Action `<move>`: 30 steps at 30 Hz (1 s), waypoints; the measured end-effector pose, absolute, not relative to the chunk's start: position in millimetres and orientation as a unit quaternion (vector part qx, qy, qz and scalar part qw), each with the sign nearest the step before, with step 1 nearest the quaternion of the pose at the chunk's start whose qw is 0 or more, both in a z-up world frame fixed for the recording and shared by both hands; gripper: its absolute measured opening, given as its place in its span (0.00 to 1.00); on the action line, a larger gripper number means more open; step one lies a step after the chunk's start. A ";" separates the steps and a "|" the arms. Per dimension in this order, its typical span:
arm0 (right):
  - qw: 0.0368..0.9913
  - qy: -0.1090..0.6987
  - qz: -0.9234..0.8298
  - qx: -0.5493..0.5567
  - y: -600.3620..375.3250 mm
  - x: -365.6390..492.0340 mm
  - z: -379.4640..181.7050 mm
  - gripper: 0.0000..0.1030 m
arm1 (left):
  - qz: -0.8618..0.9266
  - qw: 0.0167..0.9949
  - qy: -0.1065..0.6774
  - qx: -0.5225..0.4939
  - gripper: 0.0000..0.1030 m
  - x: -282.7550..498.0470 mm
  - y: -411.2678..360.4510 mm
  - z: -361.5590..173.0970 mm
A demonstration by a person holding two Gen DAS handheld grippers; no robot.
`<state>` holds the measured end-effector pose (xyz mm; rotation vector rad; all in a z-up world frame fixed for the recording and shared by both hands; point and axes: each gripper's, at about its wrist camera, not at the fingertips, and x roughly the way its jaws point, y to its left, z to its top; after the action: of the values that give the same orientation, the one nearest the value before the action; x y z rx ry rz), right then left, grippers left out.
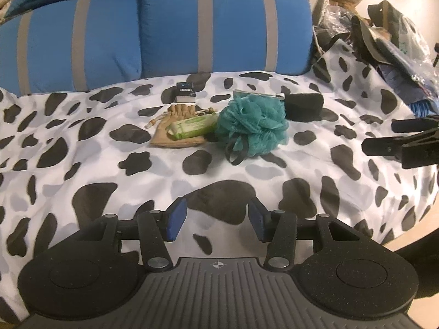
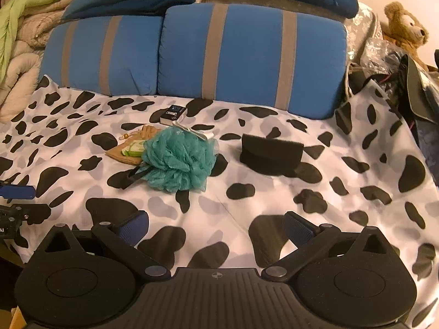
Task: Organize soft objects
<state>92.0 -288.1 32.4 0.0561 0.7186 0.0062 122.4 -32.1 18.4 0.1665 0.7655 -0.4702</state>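
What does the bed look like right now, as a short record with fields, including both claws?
surface: cow-print sheet
centre: teal bath pouf
left of the pouf: green wipes pack lying on a tan drawstring pouch
right of the pouf: black pouch
behind: small dark box, blue striped pillows
left claw: open, empty
right claw: open, empty

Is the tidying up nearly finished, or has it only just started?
Only just started, it seems. Nothing looks sorted yet: the teal bath sponge, green wipes pack, tan pouch, black case and small box lie loose on the spotted sheet. Nothing is in hand: the left gripper and right gripper are open and empty.
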 end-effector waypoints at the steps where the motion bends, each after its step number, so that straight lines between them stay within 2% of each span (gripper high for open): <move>1: 0.936 0.351 0.004 0.028 -288.7 94.2 32.5 1.00 | -0.230 0.896 0.372 0.076 0.56 125.6 -32.6 18.0; 2: 0.936 0.351 0.005 0.027 -289.5 96.2 32.8 1.00 | -0.231 0.895 0.374 0.071 0.69 128.9 -32.9 17.7; 4: 0.937 0.348 0.010 0.027 -291.4 101.4 33.7 1.00 | -0.231 0.898 0.367 0.065 0.75 133.2 -33.3 18.8; 22: 0.949 0.312 0.054 -0.008 -296.4 174.6 28.8 0.99 | -0.239 0.898 0.362 0.066 0.75 187.7 -42.4 18.7; 24: 0.948 0.312 0.058 -0.007 -296.8 185.9 27.1 0.88 | -0.240 0.899 0.360 0.068 0.75 192.6 -42.9 19.2; 28: 0.945 0.322 0.050 -0.013 -298.6 212.3 17.7 0.76 | -0.246 0.900 0.353 0.075 0.75 200.5 -45.4 19.6; 30: 0.943 0.329 0.051 -0.010 -300.6 224.2 12.2 0.63 | -0.248 0.897 0.357 0.079 0.75 203.5 -46.9 19.0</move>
<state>224.2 -300.6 12.2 -0.0203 0.6705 0.1037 203.5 -46.9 19.0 0.1626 0.7390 -0.5135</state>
